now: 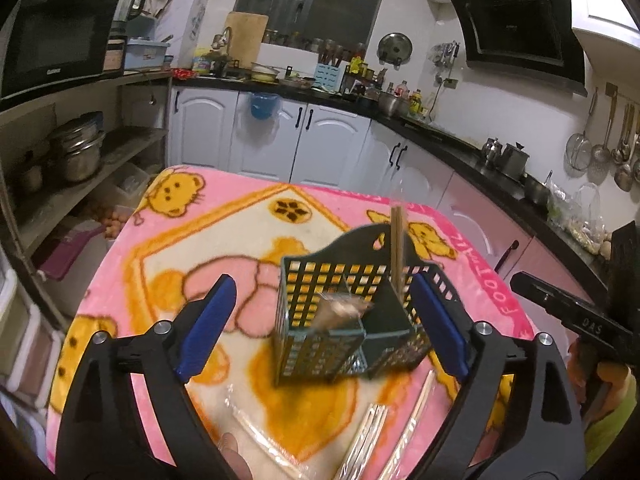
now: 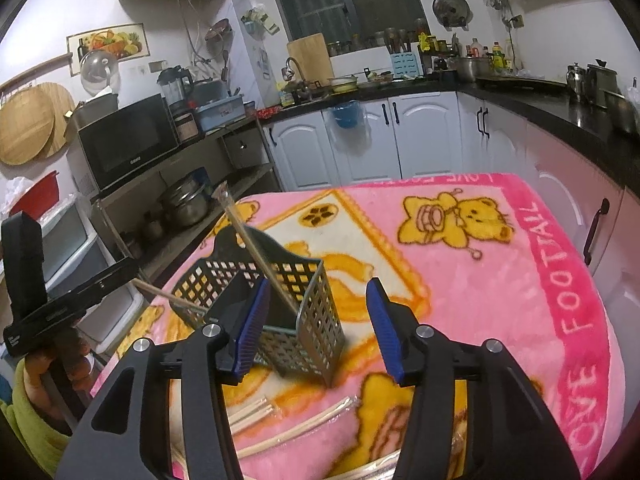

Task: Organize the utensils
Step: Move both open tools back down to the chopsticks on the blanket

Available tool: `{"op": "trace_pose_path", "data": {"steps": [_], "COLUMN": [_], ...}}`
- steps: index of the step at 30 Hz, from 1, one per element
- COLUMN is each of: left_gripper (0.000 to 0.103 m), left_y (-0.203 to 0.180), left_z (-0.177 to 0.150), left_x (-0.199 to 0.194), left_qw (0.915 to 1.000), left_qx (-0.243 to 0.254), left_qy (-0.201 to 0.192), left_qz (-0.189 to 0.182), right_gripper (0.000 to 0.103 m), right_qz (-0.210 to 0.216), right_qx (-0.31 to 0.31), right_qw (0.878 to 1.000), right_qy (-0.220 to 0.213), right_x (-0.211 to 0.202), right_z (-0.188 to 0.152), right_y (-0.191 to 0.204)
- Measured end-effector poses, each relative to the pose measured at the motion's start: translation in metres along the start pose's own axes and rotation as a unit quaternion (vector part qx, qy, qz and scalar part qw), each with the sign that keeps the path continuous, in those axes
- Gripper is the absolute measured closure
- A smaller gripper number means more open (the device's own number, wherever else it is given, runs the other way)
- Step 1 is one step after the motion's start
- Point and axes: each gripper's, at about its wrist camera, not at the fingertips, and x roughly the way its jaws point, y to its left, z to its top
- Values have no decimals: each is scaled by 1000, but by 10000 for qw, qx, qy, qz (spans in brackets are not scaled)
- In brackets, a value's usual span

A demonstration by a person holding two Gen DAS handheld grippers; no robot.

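Observation:
A dark green perforated utensil basket (image 1: 344, 312) stands on the pink bear blanket (image 1: 248, 240); it also shows in the right wrist view (image 2: 280, 304). A wrapped pair of chopsticks (image 1: 397, 248) stands in its rear compartment, leaning in the right wrist view (image 2: 256, 248). A blurred brown wrapped item (image 1: 340, 310) lies across the basket's top. More wrapped chopsticks (image 1: 368, 440) lie on the blanket in front, also seen in the right wrist view (image 2: 288, 432). My left gripper (image 1: 324, 328) is open, its fingers either side of the basket. My right gripper (image 2: 316, 328) is open and empty just before the basket.
The blanket-covered table's far edge faces white kitchen cabinets (image 1: 320, 136). A shelf rack with steel pots (image 1: 76, 152) and a microwave (image 1: 56, 40) stands to the left. The other hand-held gripper shows at the right edge of the left wrist view (image 1: 580, 320) and at the left edge of the right wrist view (image 2: 60, 304).

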Motion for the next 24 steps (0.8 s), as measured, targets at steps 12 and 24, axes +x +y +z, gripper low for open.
{"op": "trace_pose_path", "data": {"steps": [12,24], "left_gripper": [21,20], "left_y": [18,28], "left_z": [-32,-59], "left_x": [-4,2], "left_qw": [9990,9967], "left_qx": [-278,-379], "left_qy": [259,568], "left_qz": [230,435], "right_gripper": [55,55], "right_qz": [13,-43], "right_qx": [-8,-40], "right_qw": [9996,9982], "right_qy": [279,591], "right_x": [5,16], "right_z": [-25,-49], "right_y": [3,0]}}
